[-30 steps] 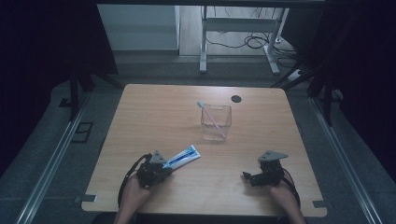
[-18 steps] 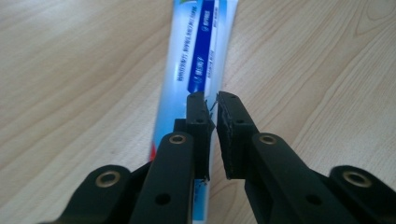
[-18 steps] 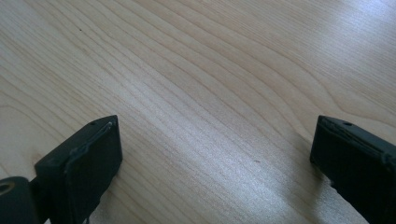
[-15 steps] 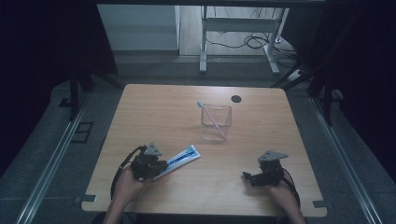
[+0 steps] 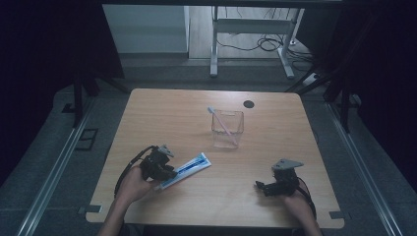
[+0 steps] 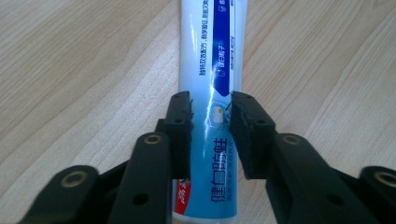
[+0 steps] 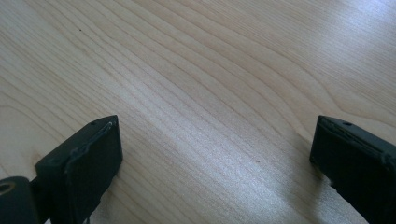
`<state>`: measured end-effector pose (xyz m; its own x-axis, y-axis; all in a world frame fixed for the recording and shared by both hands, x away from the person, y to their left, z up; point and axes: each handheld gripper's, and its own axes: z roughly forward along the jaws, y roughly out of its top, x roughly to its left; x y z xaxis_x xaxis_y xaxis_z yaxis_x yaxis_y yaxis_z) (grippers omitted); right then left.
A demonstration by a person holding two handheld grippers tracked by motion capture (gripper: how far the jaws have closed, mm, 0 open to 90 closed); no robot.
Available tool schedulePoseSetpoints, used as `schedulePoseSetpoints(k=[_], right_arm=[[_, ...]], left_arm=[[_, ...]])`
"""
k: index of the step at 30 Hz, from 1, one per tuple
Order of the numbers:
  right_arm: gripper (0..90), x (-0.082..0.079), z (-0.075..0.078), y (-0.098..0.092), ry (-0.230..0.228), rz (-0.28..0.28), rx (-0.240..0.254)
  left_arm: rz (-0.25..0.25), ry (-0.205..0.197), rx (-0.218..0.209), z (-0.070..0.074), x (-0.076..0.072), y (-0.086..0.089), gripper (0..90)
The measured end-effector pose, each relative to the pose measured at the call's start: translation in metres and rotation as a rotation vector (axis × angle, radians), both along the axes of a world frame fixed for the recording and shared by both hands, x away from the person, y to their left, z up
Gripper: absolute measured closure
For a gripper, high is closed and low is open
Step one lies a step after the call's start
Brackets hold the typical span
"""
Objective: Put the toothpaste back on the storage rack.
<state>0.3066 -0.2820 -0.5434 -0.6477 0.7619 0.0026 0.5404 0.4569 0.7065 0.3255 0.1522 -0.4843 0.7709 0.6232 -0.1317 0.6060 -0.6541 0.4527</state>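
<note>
Left gripper view looks down its own jaws, which have just been opening: they straddle the toothpaste tube (image 6: 210, 88) near its cap end, and a sliver of gap on each side suggests the pads no longer press it. The tube lies flat on the bench (image 6: 79, 60). It is probably light and soft, its glossy skin slippery, so a firm hold belongs on the stiffer shoulder by the cap or across the flat crimp. High view adds what this close look lacks: the left gripper (image 5: 162, 167) at the tube's near end, the clear cup (image 5: 227, 129) with a toothbrush (image 5: 222, 124) farther back, and the right gripper (image 5: 268, 187), jaws wide over bare wood.
</note>
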Motion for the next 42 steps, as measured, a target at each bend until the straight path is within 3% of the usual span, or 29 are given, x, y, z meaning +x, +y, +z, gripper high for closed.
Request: schedulePoseSetpoints(k=[7, 19, 31, 35, 42], right_arm=[[2.2, 0.000, 0.000, 0.000, 0.001, -0.001, 0.000], [2.2, 0.000, 0.000, 0.000, 0.002, -0.001, -0.001], [2.2, 0.000, 0.000, 0.000, 0.001, -0.002, -0.001], [2.2, 0.000, 0.000, 0.000, 0.002, -0.001, -0.001], [2.3, 0.000, 0.000, 0.000, 0.002, -0.001, -0.001]], left_arm=[[-0.025, 0.062, 0.049, 0.000, 0.012, -0.010, 62.1], [-0.035, 0.102, 0.094, -0.011, 0.023, -0.028, 51.8], [-0.049, 0.125, 0.126, -0.019, 0.029, -0.036, 49.7], [-0.050, 0.125, 0.135, -0.020, 0.029, -0.037, 51.8], [-0.029, 0.130, 0.102, -0.016, 0.029, -0.033, 67.0]])
